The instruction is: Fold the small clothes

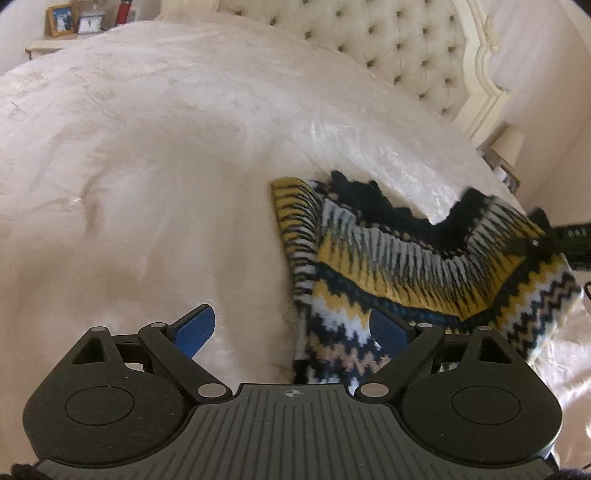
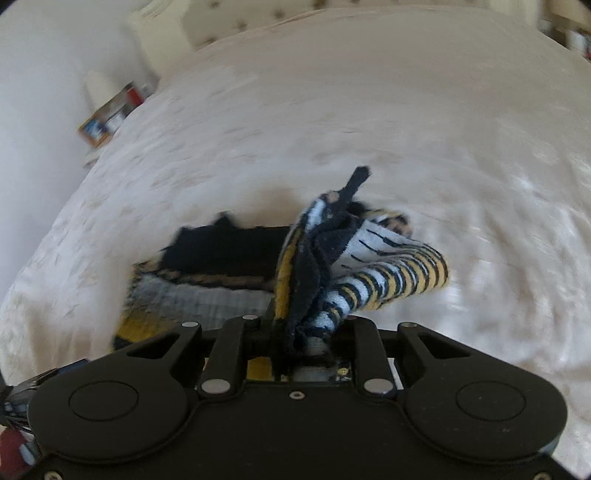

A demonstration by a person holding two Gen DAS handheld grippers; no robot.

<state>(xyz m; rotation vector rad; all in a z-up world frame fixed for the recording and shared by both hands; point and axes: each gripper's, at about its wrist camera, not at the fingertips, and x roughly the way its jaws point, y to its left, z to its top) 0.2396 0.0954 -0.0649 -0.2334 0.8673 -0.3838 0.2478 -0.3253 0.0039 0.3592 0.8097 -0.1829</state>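
Observation:
A small knitted sweater with yellow, white, navy and tan zigzag bands lies on the cream bedspread, right of centre in the left wrist view. My left gripper is open, its blue pads spread, with the right pad over the sweater's lower edge. My right gripper is shut on a bunched part of the sweater and holds it lifted, with a striped sleeve hanging to the right. The right gripper also shows at the sweater's far right in the left wrist view.
A tufted cream headboard stands at the far end of the bed. A nightstand with a photo frame is at far left. A lamp stands beside the bed at right. The bedspread stretches out to the left of the sweater.

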